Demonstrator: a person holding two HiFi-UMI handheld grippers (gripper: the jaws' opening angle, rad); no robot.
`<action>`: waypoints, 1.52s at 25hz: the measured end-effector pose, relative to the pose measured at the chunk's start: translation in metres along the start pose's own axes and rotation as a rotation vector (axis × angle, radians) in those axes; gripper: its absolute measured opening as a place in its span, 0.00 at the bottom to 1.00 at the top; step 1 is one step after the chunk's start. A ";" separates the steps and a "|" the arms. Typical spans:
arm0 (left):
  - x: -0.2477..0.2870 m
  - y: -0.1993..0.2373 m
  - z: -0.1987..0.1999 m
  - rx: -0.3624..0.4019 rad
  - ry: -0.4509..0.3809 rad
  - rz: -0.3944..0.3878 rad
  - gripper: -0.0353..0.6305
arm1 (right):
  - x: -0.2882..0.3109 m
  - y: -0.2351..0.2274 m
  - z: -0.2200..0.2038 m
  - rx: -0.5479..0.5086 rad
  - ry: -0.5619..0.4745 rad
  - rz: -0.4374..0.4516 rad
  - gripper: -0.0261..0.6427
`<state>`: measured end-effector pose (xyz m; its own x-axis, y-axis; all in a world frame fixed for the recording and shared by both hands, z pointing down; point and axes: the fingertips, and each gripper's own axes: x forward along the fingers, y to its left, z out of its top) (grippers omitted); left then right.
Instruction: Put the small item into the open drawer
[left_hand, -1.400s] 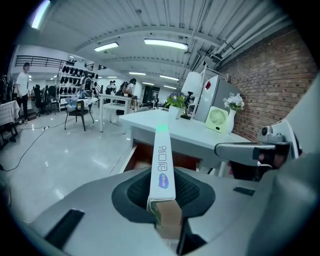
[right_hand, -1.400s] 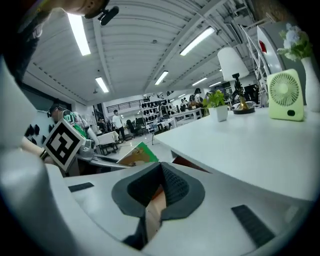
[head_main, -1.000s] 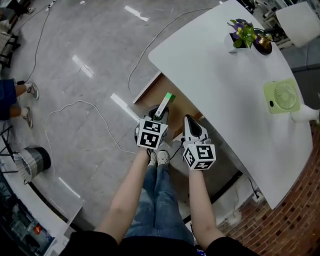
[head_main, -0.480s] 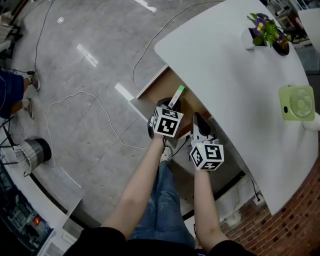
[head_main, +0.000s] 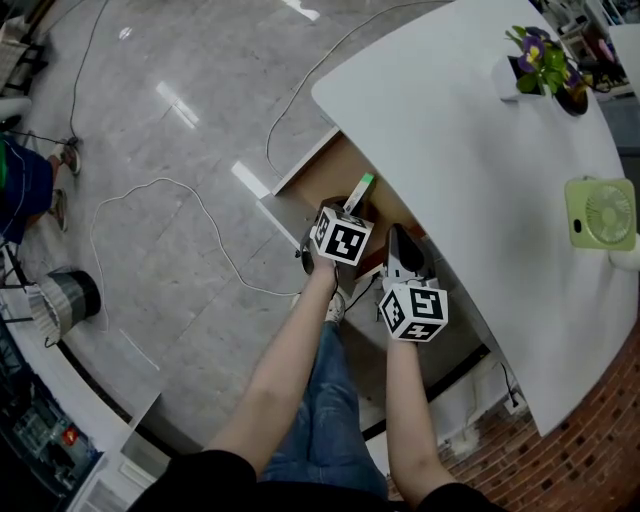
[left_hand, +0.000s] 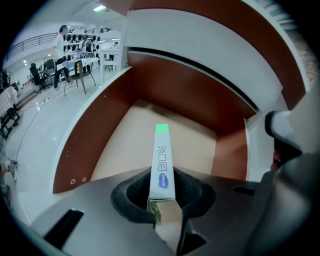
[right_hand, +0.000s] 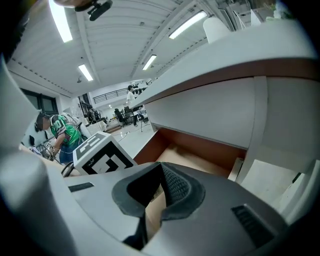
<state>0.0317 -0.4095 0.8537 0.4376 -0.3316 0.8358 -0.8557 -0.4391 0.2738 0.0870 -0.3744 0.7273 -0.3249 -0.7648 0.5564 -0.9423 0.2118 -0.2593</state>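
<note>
– Trouble ahead?
– Left tool (left_hand: 162, 189) clamps the slim box (left_hand: 162, 160) tilted over the open drawer (left_hand: 95, 135). Released now, it may strike the far wall and bounce out.
– Right tool (right_hand: 159, 186)?
– Jaws together, empty, just right.

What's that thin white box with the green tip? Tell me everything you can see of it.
The box is a long, slim white carton, seemingly cardboard, with a green far end, a blue oval badge and print along its top. Its near end flap looks partly open. The left gripper clamps that near end between its jaws, so it points forward and down over the open drawer, apparently touching nothing else.
</note>
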 end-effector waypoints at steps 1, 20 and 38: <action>0.002 0.000 -0.002 0.001 0.008 -0.002 0.20 | 0.000 0.000 0.000 -0.002 0.001 0.000 0.04; -0.003 0.009 0.007 -0.004 -0.069 0.033 0.46 | -0.008 0.001 0.004 0.010 -0.018 -0.003 0.04; -0.238 -0.019 0.084 0.005 -0.486 0.110 0.12 | -0.116 0.049 0.068 0.019 -0.120 0.000 0.04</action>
<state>-0.0329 -0.3920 0.6097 0.4237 -0.7266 0.5409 -0.9033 -0.3833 0.1927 0.0841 -0.3172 0.5961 -0.3116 -0.8326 0.4579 -0.9404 0.2010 -0.2744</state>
